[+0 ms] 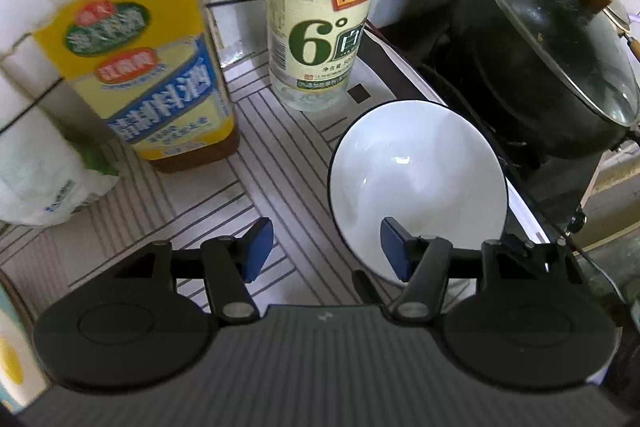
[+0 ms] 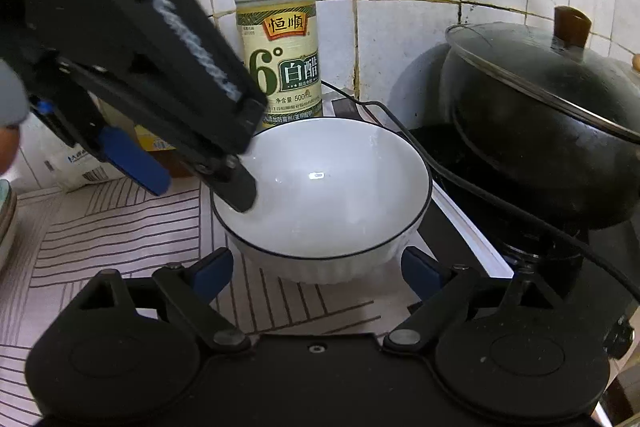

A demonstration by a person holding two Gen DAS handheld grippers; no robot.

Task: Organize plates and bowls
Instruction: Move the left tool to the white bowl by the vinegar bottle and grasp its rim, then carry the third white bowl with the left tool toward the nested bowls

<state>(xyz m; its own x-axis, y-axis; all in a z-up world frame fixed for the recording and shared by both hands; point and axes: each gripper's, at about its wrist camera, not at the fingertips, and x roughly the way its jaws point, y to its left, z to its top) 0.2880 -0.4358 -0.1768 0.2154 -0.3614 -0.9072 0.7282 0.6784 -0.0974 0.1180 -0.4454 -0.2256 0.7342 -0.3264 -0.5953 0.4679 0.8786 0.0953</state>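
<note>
Striped counter (image 2: 120,227), white bowl (image 2: 320,187) between open right gripper (image 2: 318,273) fingers

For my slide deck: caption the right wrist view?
Left gripper straddles white bowl's rim; right gripper open beside it.

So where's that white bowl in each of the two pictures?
Left wrist view: the bowl sits right of centre, one finger of the left gripper over its rim.
Right wrist view: the bowl sits at centre, just beyond the right gripper.
Shared landmark: the vinegar bottle behind it.
</note>
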